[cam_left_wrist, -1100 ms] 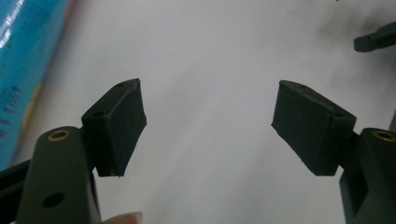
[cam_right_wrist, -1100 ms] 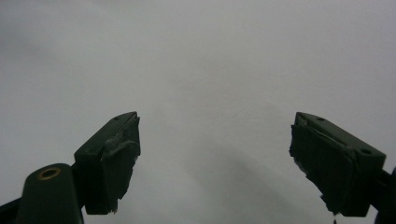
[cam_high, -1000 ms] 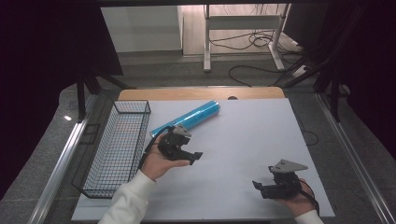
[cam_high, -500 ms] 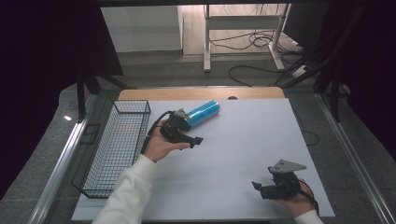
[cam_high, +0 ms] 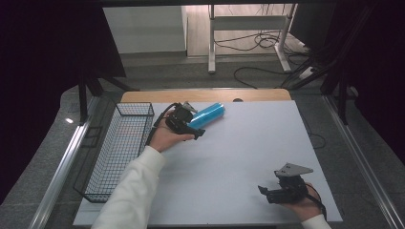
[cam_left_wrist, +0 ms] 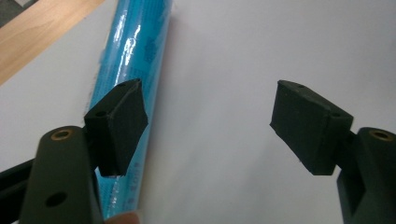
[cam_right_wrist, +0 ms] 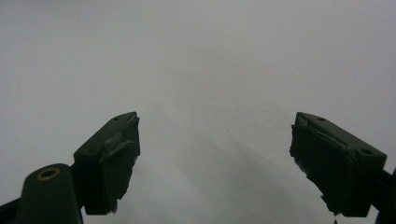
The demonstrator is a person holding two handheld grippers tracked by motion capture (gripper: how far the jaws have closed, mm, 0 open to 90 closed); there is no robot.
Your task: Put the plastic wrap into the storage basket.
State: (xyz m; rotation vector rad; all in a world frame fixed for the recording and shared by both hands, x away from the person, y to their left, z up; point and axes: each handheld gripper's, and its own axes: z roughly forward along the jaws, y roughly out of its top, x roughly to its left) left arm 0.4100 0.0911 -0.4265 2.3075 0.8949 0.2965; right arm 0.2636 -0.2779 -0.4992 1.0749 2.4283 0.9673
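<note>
Nearest the person, the right gripper [cam_high: 273,191] rests low on the white surface [cam_high: 248,143], well apart from the shiny blue cylindrical tube [cam_high: 206,115] and towards the near right corner; its jaws stand wide apart with nothing but bare surface between them. Farther out, the left gripper [cam_left_wrist: 208,121] sits at the near end of the blue tube, jaws spread open: one jaw lies over the tube's side, the other stands off over bare surface, so the tube is not clasped. The tube lies flat near the far edge. Just left of it stands the black wire mesh basket [cam_high: 119,148].
</note>
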